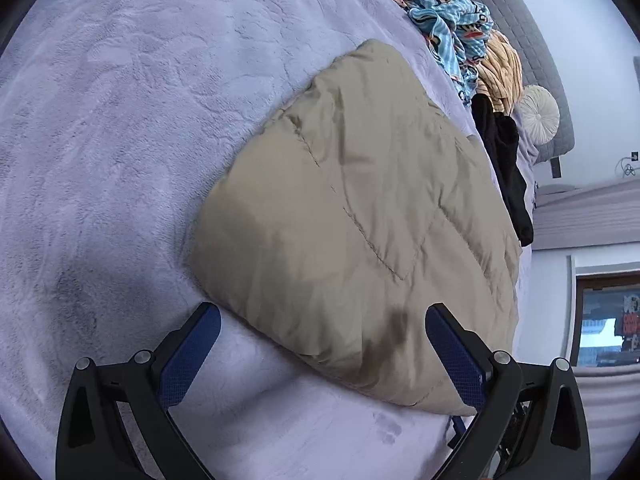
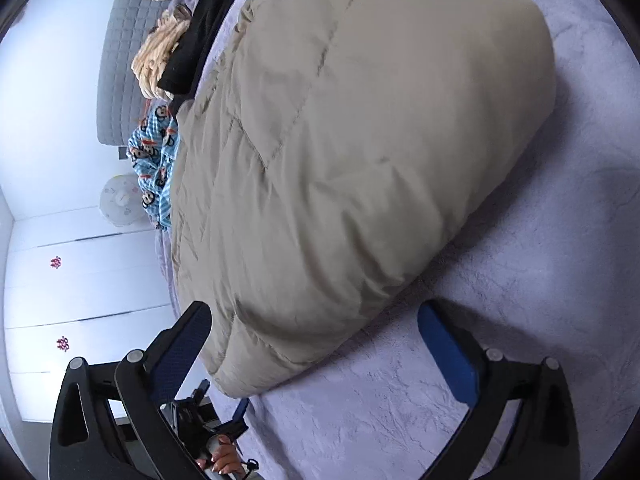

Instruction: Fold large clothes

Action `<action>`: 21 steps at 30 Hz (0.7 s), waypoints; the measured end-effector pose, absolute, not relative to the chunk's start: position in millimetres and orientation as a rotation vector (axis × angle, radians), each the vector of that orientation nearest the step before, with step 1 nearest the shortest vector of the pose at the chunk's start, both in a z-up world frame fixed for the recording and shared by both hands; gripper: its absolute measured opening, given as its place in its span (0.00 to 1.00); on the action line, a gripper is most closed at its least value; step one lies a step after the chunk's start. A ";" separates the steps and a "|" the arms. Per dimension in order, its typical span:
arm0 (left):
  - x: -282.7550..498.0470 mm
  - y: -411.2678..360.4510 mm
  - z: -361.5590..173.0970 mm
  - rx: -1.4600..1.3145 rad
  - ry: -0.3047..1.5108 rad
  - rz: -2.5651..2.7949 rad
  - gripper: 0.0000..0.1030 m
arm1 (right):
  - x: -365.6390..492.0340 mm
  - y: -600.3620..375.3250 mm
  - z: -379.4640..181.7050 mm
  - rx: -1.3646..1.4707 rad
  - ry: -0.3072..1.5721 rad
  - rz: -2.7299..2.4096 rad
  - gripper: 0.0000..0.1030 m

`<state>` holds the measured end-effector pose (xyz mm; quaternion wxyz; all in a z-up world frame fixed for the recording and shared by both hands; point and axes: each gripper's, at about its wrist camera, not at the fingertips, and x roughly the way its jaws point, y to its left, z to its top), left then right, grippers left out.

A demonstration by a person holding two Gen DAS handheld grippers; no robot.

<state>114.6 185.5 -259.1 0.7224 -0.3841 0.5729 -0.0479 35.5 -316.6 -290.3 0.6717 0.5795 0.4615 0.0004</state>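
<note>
Soft cloth all over

Quilted beige jacket (image 1: 352,216), smooth, faintly shiny cloth; bed cover (image 1: 120,140), matt plush fleece; left gripper (image 1: 323,320), matt black plastic, textured blue pads.

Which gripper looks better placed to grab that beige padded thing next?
Probably left: the open left gripper straddles the beige jacket's near edge. The open right gripper sits at its corner, half over bedspread.

Soft cool daylight, mild shadows under claws, slight motion blur, strong fisheye edge warping.
</note>
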 end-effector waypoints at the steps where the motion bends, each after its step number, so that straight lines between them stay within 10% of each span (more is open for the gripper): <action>1: 116.8 182.1 -259.9 -0.846 1.267 -0.111 0.99 | 39.4 -315.6 -290.5 1.312 1.034 0.008 1.00; 15: 176.6 172.8 -272.1 -0.865 1.161 0.014 0.98 | 96.8 -309.9 -301.3 1.327 1.020 0.057 1.00; 21: 187.8 178.8 -260.0 -0.791 1.125 -0.079 0.33 | 100.1 -312.6 -316.4 1.387 1.010 -0.005 1.00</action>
